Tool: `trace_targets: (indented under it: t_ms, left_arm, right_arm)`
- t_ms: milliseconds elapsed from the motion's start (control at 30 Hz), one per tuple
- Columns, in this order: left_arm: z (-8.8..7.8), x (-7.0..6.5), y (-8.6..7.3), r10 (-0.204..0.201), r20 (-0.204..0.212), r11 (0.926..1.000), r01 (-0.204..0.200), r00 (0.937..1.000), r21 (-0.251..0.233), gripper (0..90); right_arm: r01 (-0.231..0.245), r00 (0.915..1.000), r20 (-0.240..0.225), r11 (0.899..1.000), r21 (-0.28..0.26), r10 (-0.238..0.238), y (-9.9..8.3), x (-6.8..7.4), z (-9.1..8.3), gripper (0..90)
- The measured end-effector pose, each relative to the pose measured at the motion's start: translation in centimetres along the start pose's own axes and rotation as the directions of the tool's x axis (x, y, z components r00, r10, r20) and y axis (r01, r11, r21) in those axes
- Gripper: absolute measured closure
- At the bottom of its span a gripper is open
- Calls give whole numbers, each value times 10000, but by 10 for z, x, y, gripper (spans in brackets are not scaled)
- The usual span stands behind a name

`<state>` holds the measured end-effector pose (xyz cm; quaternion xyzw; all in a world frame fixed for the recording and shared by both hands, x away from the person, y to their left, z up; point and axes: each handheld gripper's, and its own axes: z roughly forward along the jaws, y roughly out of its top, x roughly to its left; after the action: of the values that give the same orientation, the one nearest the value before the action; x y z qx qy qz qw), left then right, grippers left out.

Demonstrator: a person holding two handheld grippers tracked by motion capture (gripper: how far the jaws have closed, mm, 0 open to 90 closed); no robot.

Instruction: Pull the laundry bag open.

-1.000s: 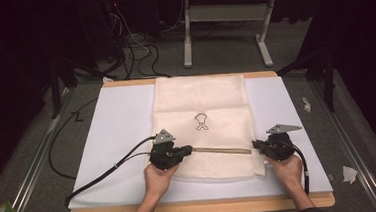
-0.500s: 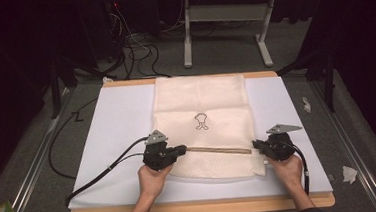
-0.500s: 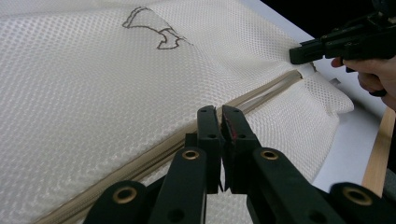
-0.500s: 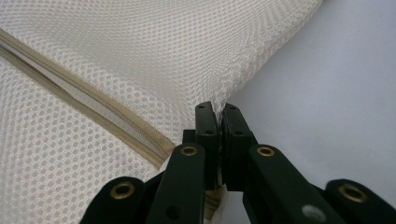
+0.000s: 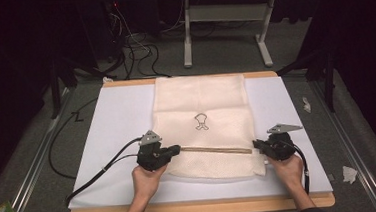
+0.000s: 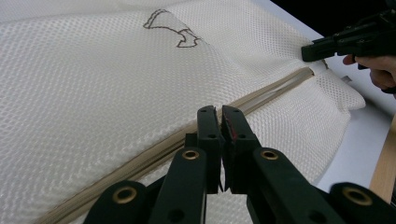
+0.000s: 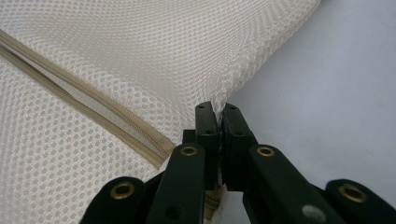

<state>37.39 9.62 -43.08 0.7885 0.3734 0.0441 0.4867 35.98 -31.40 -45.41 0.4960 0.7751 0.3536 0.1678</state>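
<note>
- Fingers of the left gripper (image 6: 219,116) are pressed together at the lower centre of its own view, apparently pinching the zipper (image 6: 261,95) pull; the pull itself is hidden.
- Right gripper (image 7: 217,112) clamps the mesh bag (image 7: 116,60) at its edge, just beside the zipper's end.
- Step in hand, as judged: working the zipper with 2 grips. Next, the left should slide along the track while the right holds the fabric taut.
- From above, the bag lies mid-frame on the white board (image 5: 102,122).
</note>
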Motion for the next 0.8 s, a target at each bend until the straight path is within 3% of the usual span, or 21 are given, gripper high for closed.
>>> trace_targets:
  t_ms: [300, 800]
  left_arm:
    - [-14, 8, -3, -129, -190, 9998, 127, 9997, -121, 872]
    - [-23, 14, -6, -232, -442, 9992, 217, 9988, -337, 872]
  right_arm:
    - [-5, 10000, 14, 10000, -14, 5, 2, 0, -2, 884]
    - [37, 10000, -55, 10000, -65, -37, 4, 0, -2, 884]
